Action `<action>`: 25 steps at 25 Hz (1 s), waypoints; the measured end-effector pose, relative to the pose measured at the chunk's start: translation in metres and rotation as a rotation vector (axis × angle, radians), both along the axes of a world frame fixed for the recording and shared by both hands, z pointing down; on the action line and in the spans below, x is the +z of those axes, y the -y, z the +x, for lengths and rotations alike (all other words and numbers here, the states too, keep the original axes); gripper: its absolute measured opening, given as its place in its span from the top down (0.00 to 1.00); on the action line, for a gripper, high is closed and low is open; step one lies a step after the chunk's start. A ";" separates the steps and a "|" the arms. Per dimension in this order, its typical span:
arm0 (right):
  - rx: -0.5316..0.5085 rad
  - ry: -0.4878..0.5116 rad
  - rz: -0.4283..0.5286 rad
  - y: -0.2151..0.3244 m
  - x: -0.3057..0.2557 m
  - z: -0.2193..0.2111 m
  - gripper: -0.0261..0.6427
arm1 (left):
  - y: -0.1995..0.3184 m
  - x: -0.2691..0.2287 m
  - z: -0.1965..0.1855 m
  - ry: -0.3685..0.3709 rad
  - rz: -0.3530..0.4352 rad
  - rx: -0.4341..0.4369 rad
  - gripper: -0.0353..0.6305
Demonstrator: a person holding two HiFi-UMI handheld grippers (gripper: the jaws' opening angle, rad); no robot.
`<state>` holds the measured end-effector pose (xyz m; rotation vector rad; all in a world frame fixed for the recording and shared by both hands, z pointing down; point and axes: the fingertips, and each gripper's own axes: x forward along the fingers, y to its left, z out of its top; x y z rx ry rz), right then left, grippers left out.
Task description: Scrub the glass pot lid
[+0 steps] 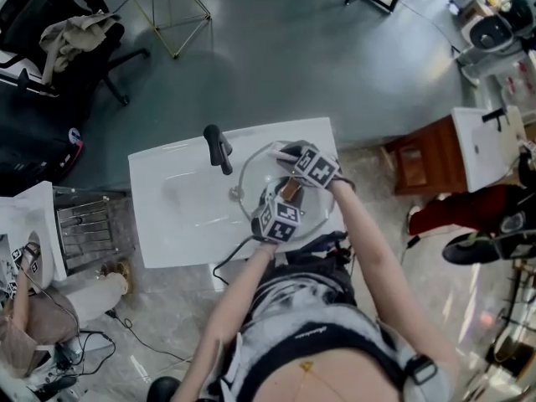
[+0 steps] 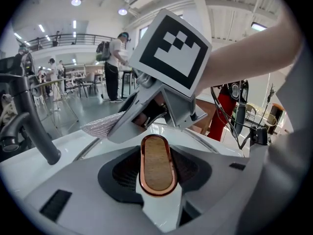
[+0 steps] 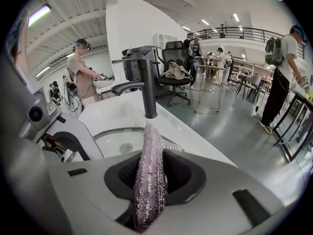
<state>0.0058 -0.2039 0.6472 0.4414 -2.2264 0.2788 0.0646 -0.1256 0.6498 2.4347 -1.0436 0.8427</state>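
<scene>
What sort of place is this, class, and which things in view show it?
Probably an open indoor workshop or lab hall, not a home kitchen: a freestanding white sink with a black faucet stands on grey floor, with an office chair and a railed mezzanine beyond.

I log colours | glass pot lid clear, grey-rimmed | lid knob tan wood grain, copper band | scrubbing cloth lilac-silver, glittery mesh | sink white | tap black | right tongs grey, their cube black squares on white
</scene>
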 end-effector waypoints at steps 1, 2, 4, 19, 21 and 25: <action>-0.016 0.001 0.000 0.000 0.000 -0.004 0.82 | 0.000 0.000 0.000 0.003 0.000 -0.001 0.68; -0.035 0.002 -0.002 -0.001 0.000 -0.009 0.82 | 0.001 0.000 0.001 0.006 0.000 -0.002 0.68; -0.082 -0.003 -0.011 -0.004 0.000 -0.018 0.82 | 0.002 0.000 0.001 0.012 0.000 -0.001 0.68; -0.152 0.010 0.002 -0.018 -0.003 -0.042 0.82 | -0.024 -0.018 -0.033 -0.100 0.011 0.009 0.60; -0.143 0.005 0.011 -0.017 -0.003 -0.041 0.82 | -0.033 -0.026 -0.053 -0.139 -0.007 -0.031 0.57; -0.146 0.003 0.018 -0.017 -0.005 -0.039 0.82 | -0.043 -0.020 -0.102 -0.179 -0.064 -0.178 0.57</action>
